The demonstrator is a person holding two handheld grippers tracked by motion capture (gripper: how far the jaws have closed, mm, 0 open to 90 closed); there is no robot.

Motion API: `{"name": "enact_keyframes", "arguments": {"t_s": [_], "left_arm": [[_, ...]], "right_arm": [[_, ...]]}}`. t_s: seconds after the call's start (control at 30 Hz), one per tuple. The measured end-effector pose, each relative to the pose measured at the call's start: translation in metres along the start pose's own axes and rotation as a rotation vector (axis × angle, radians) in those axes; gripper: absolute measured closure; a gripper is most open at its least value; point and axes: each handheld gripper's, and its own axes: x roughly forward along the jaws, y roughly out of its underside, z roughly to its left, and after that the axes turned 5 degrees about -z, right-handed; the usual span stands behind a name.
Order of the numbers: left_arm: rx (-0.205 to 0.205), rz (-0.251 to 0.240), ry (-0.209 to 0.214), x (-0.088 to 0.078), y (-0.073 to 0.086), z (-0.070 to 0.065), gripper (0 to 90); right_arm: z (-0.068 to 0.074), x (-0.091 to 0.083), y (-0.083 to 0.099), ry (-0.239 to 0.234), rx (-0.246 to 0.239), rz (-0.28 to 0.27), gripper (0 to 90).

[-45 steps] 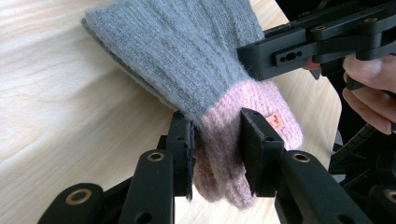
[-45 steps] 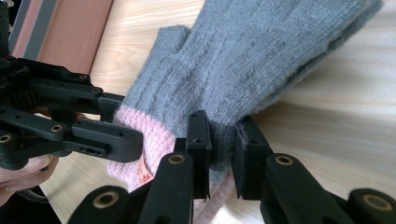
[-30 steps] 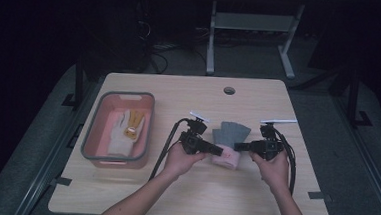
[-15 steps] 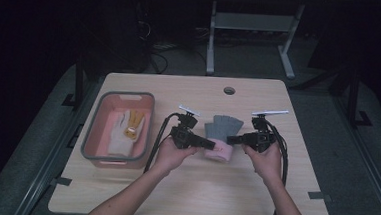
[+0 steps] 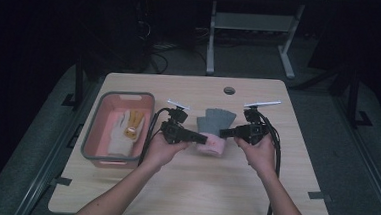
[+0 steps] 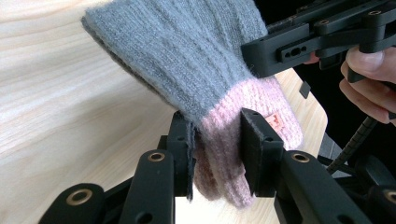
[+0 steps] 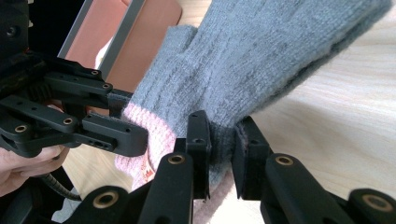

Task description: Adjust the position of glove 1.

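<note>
Currently: glove [image 5: 211, 131], grey with pink cuff, clamped at cuff by left gripper [image 5: 200, 136] and right gripper [image 5: 225, 133] fingers, raised off desk [image 5: 253, 191]. Next, likely: carry to bin [image 5: 92, 137], holding both grips.

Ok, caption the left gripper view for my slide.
Left gripper clamps the pink knitted cuff of a grey woollen glove above the wooden table.

Both forearms come up from the bottom edge of the high view and angle in toward the middle. The left tool [image 5: 199, 136] and right tool [image 5: 225, 132] point at each other near frame center, tips close together, each with jaws clamped tight, hands wrapped around the bodies.
</note>
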Motion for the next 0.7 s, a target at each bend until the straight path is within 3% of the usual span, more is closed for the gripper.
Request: {"name": "enact_keyframes", "arguments": {"t_s": [0.7], "left_arm": [[0.014,-0.030,-0.024,-0.032,-0.002,0.011,67.4]], "right_arm": [[0.027,0.015,-0.017,-0.025,-0.027,0.016,78.2]]}}
